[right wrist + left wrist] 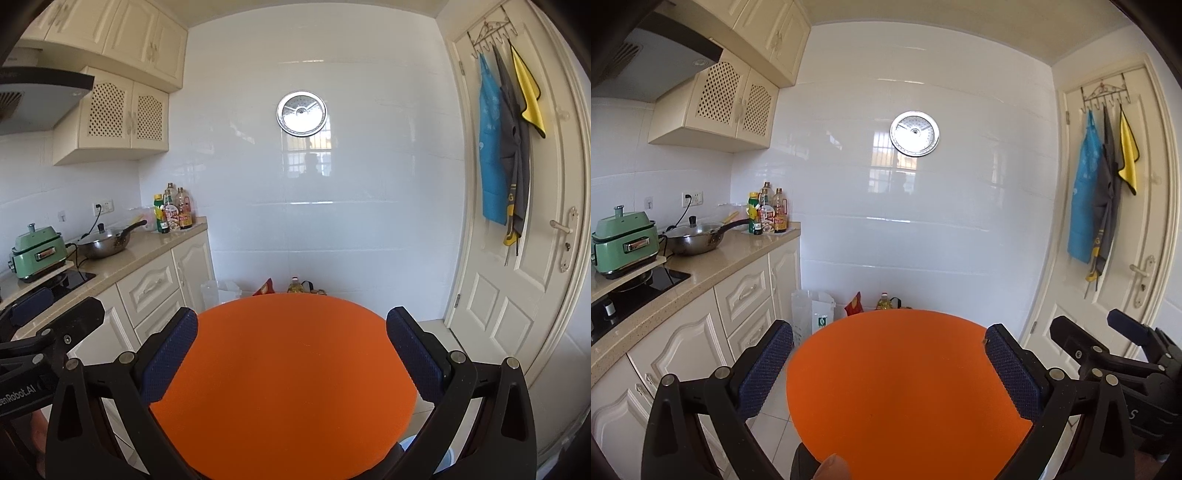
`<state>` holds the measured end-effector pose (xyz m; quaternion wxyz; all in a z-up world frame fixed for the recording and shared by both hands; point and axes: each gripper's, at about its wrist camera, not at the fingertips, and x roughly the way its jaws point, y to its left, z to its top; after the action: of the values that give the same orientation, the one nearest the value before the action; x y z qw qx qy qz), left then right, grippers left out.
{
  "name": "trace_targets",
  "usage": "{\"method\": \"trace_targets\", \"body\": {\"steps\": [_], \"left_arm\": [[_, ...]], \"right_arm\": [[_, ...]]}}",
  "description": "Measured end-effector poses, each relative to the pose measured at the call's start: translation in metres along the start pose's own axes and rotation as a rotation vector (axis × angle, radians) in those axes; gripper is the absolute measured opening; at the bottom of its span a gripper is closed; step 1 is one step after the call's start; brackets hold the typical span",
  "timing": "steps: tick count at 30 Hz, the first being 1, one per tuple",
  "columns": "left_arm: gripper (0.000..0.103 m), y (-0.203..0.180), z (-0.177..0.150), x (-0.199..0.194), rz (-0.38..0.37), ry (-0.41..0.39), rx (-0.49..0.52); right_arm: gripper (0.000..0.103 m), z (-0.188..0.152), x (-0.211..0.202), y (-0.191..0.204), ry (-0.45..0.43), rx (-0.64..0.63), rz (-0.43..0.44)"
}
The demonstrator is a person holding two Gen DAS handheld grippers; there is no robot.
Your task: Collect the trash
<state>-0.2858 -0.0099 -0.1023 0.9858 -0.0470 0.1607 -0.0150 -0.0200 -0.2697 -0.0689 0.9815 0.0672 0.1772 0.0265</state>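
Trash is not identifiable from either wrist view: an orange disc (pixel 905 391) fills the space between both released grippers (left gripper (pixel 890 369), right gripper (pixel 291 354)). Bags (pixel 812 314) beyond the disc should be checked before anything is grasped.

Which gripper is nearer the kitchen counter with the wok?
Left. The left gripper is on the counter side; the right gripper is beside it toward the door, seeing the left one between itself and the counter.
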Motion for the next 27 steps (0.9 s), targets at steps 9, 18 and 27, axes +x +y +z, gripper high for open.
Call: {"method": "trace_targets", "body": {"steps": [9,18,27], "left_arm": [[0.102,-0.013,0.006,0.007,0.033,-0.028,0.035],[0.102,-0.016,0.004,0.014,0.035,-0.011,0.02],[0.102,-0.023,0.011,0.023,0.017,0.001,0.004]], "right_arm": [[0.103,0.002,-0.003,0.001,-0.014,-0.01,-0.011],[0.103,0.001,-0.005,-0.005,-0.018,-0.002,-0.023],[0.103,-0.003,-0.003,-0.007,-0.011,0.001,-0.024]]}}
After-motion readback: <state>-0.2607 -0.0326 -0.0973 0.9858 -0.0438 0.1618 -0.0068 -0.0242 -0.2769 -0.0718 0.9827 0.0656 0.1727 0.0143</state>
